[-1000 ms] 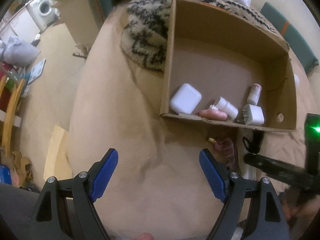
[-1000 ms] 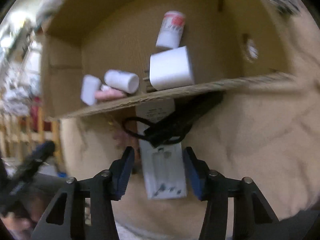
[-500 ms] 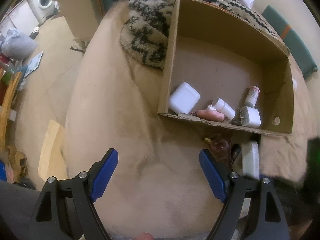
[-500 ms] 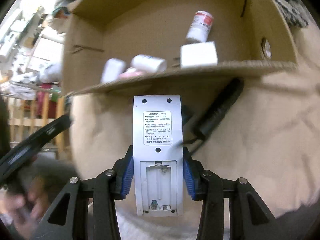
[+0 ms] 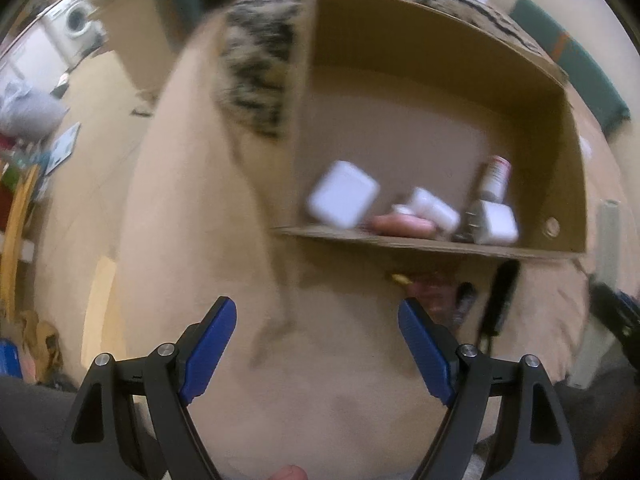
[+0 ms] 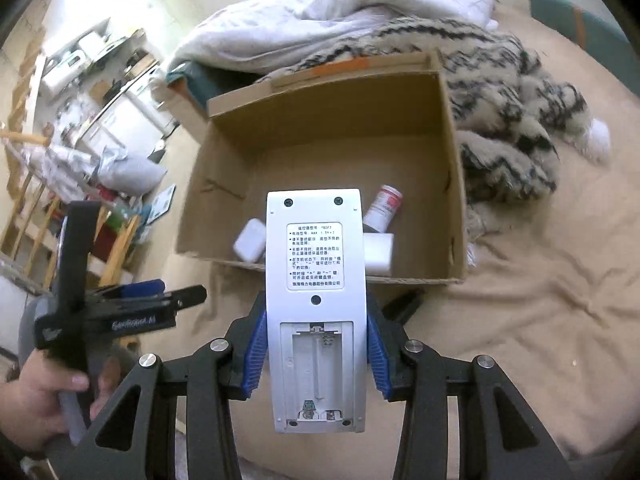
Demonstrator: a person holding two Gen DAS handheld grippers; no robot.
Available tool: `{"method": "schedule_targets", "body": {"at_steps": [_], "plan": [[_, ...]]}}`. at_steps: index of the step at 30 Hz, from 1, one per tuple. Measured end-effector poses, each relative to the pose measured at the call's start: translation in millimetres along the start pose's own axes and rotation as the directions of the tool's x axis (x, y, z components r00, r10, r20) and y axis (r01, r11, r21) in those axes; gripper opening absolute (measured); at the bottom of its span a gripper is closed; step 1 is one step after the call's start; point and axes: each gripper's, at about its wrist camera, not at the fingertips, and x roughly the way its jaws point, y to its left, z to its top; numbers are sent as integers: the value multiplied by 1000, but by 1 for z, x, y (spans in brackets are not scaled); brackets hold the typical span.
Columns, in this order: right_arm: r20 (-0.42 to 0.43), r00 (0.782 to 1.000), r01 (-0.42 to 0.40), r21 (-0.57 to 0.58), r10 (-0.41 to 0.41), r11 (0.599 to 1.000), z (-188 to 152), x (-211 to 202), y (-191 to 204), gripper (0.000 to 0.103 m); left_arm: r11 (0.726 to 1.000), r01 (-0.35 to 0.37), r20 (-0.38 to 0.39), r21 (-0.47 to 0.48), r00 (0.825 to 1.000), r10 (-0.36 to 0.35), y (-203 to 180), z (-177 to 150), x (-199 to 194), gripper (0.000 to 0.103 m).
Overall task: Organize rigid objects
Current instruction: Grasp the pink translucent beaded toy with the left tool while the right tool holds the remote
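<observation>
My right gripper (image 6: 316, 354) is shut on a white remote control (image 6: 316, 280), held back side up with its battery bay uncovered, lifted above the bed in front of the cardboard box (image 6: 452, 184). Inside the box lie a white earbud case (image 6: 250, 240), a white charger plug (image 6: 380, 254) and a small red-capped bottle (image 6: 382, 206). In the left wrist view the box (image 5: 568, 184) shows the same case (image 5: 342, 198), plug (image 5: 496, 226), bottle (image 5: 494, 178) and a pink item (image 5: 400, 226). My left gripper (image 5: 318, 344) hangs open over bare beige sheet, empty.
A black object (image 5: 498, 300) and a pinkish item (image 5: 430, 292) lie on the sheet just before the box. A patterned fuzzy blanket (image 6: 508, 120) and white duvet (image 6: 340, 12) lie behind and beside the box. The bed edge drops to the floor at left.
My right gripper closed on the remote and lifted it off the sheet, tilting up so the whole box shows. The left gripper drifted slightly toward the box, still open.
</observation>
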Motion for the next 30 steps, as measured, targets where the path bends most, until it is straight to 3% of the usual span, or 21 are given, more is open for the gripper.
{"method": "schedule_targets", "body": {"at_steps": [4, 8, 13, 17, 18, 19, 20, 30], "plan": [[21, 1000, -1, 27, 1, 1000, 8, -2, -5, 45, 999, 44, -42, 20, 998, -43, -32, 4, 18, 81], [26, 1000, -1, 61, 0, 998, 5, -7, -18, 45, 995, 4, -54, 96, 999, 1, -68, 9, 40, 81], [27, 1000, -1, 113, -2, 994, 4, -8, -29, 45, 985, -76, -64, 157, 994, 87, -88, 17, 67, 82], [10, 1000, 14, 103, -15, 995, 6, -5, -26, 45, 983, -86, -64, 161, 993, 97, -93, 21, 80, 81], [3, 1000, 14, 101, -14, 995, 6, -3, -26, 45, 982, -93, -52, 165, 993, 103, -93, 22, 82, 74], [-1, 1000, 11, 103, -11, 995, 6, -2, -25, 45, 982, -86, -50, 166, 994, 96, -93, 22, 83, 48], [-5, 1000, 10, 102, -9, 995, 6, -2, -25, 45, 984, -70, -63, 165, 995, 82, -92, 22, 86, 41], [-17, 1000, -8, 113, 10, 994, 10, 2, -26, 45, 994, 17, -65, 111, 998, -9, -54, 21, 72, 35]]}}
